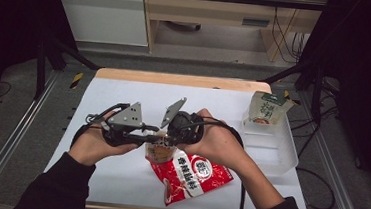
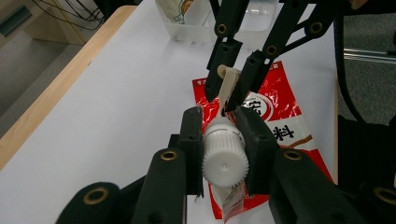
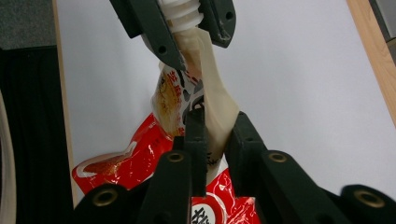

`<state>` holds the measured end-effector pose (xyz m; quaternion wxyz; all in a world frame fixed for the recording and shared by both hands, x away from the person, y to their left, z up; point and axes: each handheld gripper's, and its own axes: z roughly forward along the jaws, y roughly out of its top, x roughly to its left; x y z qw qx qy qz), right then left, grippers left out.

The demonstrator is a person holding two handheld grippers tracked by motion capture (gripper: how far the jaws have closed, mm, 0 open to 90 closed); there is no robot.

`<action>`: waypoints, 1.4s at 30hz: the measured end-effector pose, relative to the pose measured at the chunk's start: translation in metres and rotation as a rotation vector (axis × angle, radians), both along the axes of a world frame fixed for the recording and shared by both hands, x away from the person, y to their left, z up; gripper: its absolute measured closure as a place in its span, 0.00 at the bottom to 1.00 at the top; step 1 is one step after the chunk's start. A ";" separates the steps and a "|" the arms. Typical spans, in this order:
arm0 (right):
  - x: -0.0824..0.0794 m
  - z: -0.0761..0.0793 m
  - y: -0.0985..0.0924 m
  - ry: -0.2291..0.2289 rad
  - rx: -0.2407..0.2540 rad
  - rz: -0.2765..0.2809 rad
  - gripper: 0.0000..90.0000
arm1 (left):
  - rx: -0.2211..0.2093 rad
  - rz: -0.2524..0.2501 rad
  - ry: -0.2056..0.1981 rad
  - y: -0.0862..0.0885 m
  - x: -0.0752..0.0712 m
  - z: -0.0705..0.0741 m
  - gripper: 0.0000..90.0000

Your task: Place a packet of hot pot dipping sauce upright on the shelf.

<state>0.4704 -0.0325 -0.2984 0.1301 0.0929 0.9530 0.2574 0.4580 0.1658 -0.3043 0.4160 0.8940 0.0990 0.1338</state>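
The white tabletop [image 1: 118, 174] carries everything, and over its middle I hold a small spouted sauce pouch [image 3: 212, 109] between my two tools, lifted just above a red seasoning packet [image 1: 190, 177] that lies flat beneath it. My left gripper [image 2: 224, 140] has its fingers [image 2: 192, 144] clamped on the pouch's ribbed white screw cap [image 2: 225, 156], and my right gripper [image 3: 217, 135] has its fingers [image 3: 196, 140] pinched narrow on the pouch body just below the spout. So I judge the step in hand to be unscrewing the cap: next the left hand must twist while the right holds the soft body still, without squeezing sauce out once the cap loosens. At the right edge stands a clear plastic bin [image 1: 274, 156] with another pouch [image 1: 266, 108] leaning in its far corner, well apart. Only the red packet sits close under the work, and it blocks nothing.
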 end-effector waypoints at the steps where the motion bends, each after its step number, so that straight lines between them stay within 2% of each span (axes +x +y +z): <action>1: -0.001 0.000 0.000 0.002 0.003 -0.001 0.94 | -0.006 0.002 0.000 0.001 0.000 0.000 0.81; 8: -0.003 0.008 0.002 -0.023 -0.027 -0.011 0.98 | -0.041 0.022 -0.005 0.002 0.000 -0.003 0.80; 9: -0.002 0.010 0.002 -0.028 -0.034 -0.010 0.98 | -0.050 0.032 -0.007 0.001 -0.001 -0.003 0.77; 15: 0.000 0.019 -0.007 -0.056 -0.058 -0.032 0.99 | -0.087 0.065 -0.028 -0.002 -0.003 -0.006 0.39; 19: 0.005 0.027 -0.019 -0.072 -0.061 -0.048 0.98 | -0.087 0.092 -0.033 0.000 -0.003 -0.012 0.26; 22: 0.008 0.032 -0.030 -0.080 -0.055 -0.058 0.98 | -0.082 0.122 -0.017 0.003 -0.002 -0.018 0.19; 24: 0.009 0.035 -0.037 -0.087 -0.052 -0.056 0.98 | -0.056 0.145 0.000 0.005 -0.001 -0.024 0.14; 29: 0.015 0.040 -0.056 -0.097 -0.032 -0.076 0.98 | -0.047 0.177 0.018 0.014 -0.004 -0.041 0.09; 32: 0.019 0.040 -0.068 -0.101 -0.021 -0.091 0.99 | -0.060 0.195 0.023 0.021 -0.008 -0.052 0.09; 37: 0.025 0.039 -0.092 -0.103 -0.004 -0.136 0.99 | -0.075 0.230 0.034 0.041 -0.012 -0.068 0.08; 42: 0.033 0.038 -0.117 -0.102 0.022 -0.177 0.99 | -0.065 0.283 0.037 0.061 -0.015 -0.086 0.08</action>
